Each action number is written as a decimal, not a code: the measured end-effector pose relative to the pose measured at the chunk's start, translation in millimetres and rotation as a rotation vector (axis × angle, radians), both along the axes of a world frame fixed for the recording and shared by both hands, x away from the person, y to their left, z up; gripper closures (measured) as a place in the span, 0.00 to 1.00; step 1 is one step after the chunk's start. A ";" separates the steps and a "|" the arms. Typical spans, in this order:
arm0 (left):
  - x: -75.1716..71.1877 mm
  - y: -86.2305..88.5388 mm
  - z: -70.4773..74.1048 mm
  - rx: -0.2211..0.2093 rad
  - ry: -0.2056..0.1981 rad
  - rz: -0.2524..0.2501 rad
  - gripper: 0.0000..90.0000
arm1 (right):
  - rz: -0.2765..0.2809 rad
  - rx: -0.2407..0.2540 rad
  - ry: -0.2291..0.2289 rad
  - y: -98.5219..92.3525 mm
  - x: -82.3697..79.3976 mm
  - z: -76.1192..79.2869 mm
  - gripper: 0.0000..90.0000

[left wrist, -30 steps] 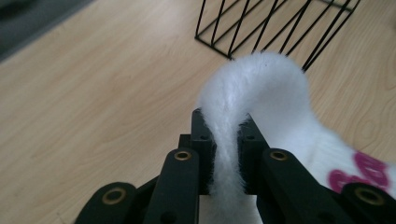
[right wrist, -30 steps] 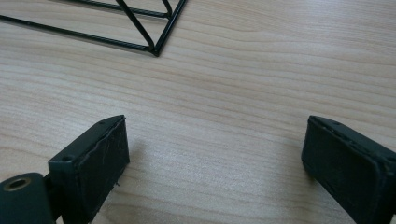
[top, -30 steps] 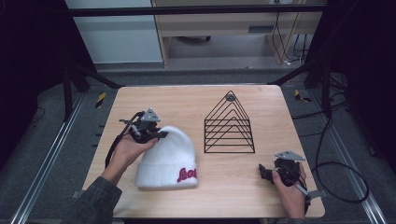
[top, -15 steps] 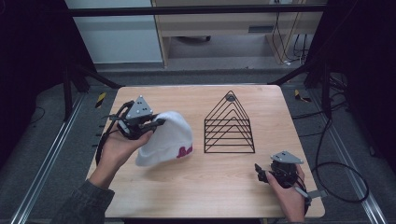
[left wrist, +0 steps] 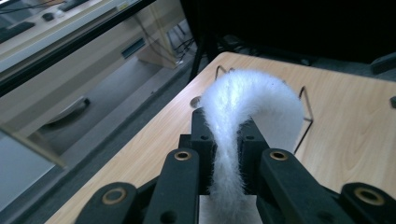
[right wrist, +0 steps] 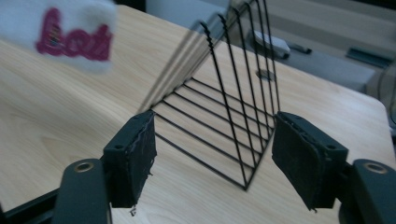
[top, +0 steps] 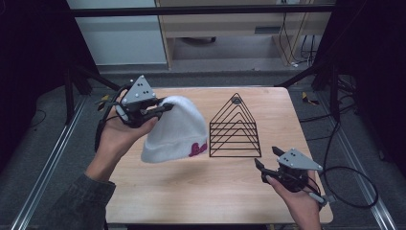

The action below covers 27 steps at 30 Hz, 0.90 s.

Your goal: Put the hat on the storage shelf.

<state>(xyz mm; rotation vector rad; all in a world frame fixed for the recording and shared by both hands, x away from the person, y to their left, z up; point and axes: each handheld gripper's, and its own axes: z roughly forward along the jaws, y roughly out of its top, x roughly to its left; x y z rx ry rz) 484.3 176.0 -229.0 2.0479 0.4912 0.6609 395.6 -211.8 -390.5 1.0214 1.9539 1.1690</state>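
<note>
- In the left half of the high view, the left gripper (top: pixel 160 109) is held above the table's (top: pixel 191 201) left side, its jaws pinching the crown of a white knit beanie (top: pixel 177 132).
- In the left gripper view, the fuzzy fabric (left wrist: pixel 252 107) is squeezed into a narrow fold between the two black jaws, and the rest arches away over the wood toward the rack.
- The beanie hangs clear of the table just left of centre, cuff lowest, and its pink lettering (top: pixel 197 149) faces the viewer close beside the rack's left edge.
- At centre stands a black wire rack (top: pixel 235 128), a row of triangular frames with the peak toward the far edge of the table.
- The step in hand looks like carrying the hat to the rack. To do it well, the pinch should hold deep in the fold, since fuzzy knit can slip.
- The cuff should be lifted higher than the rack's peak before it travels right, so that no wire snags the knit.
- At the lower right, the right gripper (top: pixel 267 162) rests low near the table's front edge with its jaws spread wide and nothing between them.
- In the right gripper view its pads (right wrist: pixel 135 158) frame the rack's near corner (right wrist: pixel 245 184); it could steady the rack's base if the hat drags on it.
</note>
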 end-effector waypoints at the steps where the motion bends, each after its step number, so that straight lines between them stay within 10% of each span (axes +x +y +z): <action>1: 0.7 -1.3 1.4 -0.006 0.001 -0.005 0.90 | 0.025 0.003 -0.005 3.4 -0.4 3.9 0.36; 11: 6.3 -18.3 24.7 -0.027 -0.025 -0.053 0.90 | 0.215 0.000 0.011 43.4 20.6 25.6 0.43; 24: 25.0 -30.4 44.6 -0.142 0.038 -0.126 0.90 | 0.268 0.049 0.017 61.4 57.8 57.6 0.49; 27: 27.0 -36.0 47.9 -0.116 0.019 -0.112 0.90 | 0.272 0.049 0.028 59.8 61.7 59.2 0.50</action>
